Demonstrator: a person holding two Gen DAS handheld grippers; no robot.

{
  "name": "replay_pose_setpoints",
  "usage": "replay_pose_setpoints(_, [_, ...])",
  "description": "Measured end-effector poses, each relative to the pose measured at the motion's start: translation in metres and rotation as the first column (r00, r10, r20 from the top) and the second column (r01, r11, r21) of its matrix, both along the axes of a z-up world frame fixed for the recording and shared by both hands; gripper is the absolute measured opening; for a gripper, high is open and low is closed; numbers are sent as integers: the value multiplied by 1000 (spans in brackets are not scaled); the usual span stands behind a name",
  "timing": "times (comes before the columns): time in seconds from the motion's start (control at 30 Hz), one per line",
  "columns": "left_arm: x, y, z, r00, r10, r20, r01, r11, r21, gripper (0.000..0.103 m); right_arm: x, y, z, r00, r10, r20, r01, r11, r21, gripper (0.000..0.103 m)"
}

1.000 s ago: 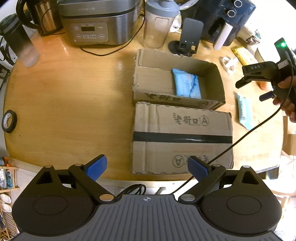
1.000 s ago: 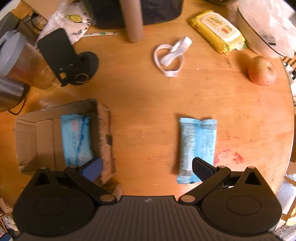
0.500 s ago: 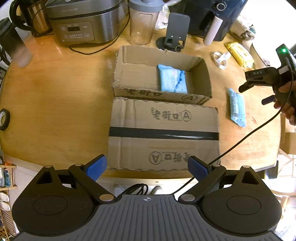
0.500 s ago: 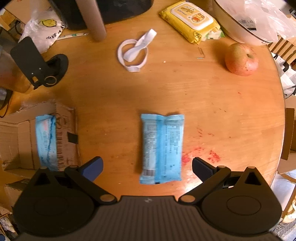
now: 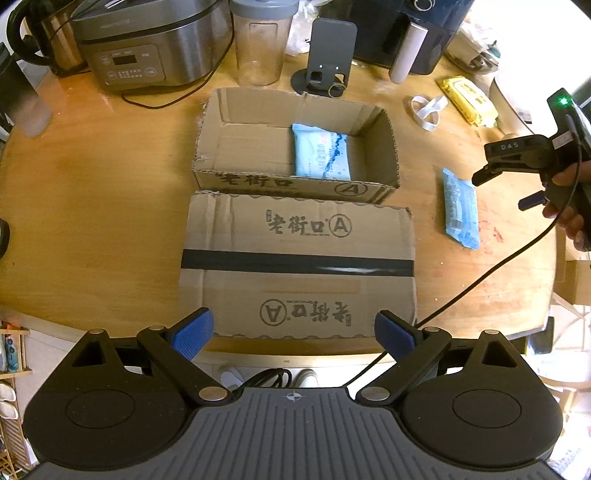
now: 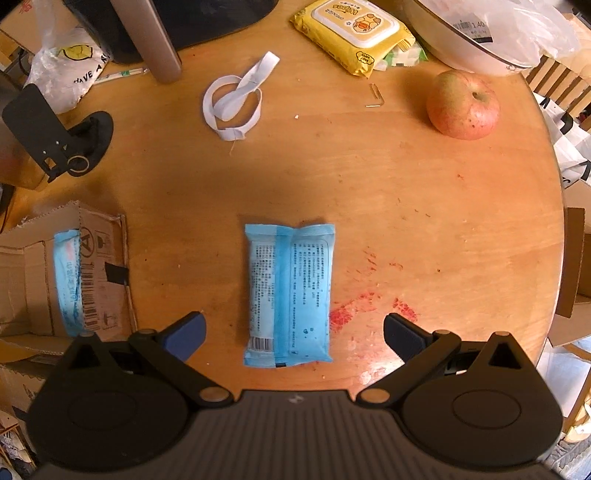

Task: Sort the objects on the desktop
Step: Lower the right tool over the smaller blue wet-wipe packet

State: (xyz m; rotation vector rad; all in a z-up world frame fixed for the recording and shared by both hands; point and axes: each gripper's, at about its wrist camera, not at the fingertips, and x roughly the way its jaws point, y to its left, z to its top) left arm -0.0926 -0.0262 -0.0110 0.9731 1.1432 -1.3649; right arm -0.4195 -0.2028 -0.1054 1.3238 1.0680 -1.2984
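Observation:
A blue tissue packet [image 6: 290, 295] lies flat on the wooden table, centred between the open jaws of my right gripper [image 6: 293, 332], which hovers above it, empty. The packet also shows in the left wrist view [image 5: 460, 206], with the right gripper [image 5: 508, 186] over it. An open cardboard box [image 5: 295, 182] holds another blue packet [image 5: 321, 155]; it also shows in the right wrist view [image 6: 68, 280]. My left gripper [image 5: 293, 332] is open and empty, back over the box's folded-down flap [image 5: 295, 258] at the table's near edge.
An apple [image 6: 461, 105], a yellow wipes pack [image 6: 356, 33], a white strap loop [image 6: 236, 103] and a black phone stand [image 6: 51, 136] lie beyond the packet. A rice cooker [image 5: 147, 44], a clear jar [image 5: 260, 40] and an air fryer [image 5: 402, 29] line the far edge.
My right gripper has moved right, away from the box, until the loose blue packet is centred between its jaws. My left gripper has pulled back and drifted left. Both stayed open.

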Motion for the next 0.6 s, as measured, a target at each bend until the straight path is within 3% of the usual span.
replay_pose_setpoints(0.37, [0,-2,0,1000,4,7,-4,1000,6,96,5,-3,-6,1000,7,8,-7,1000,7,103])
replay_pose_setpoints(0.6, [6,-5,0,1000,16,10,-16,1000,9,96,6,-3,-25,1000,-5,12,5,1000,20,103])
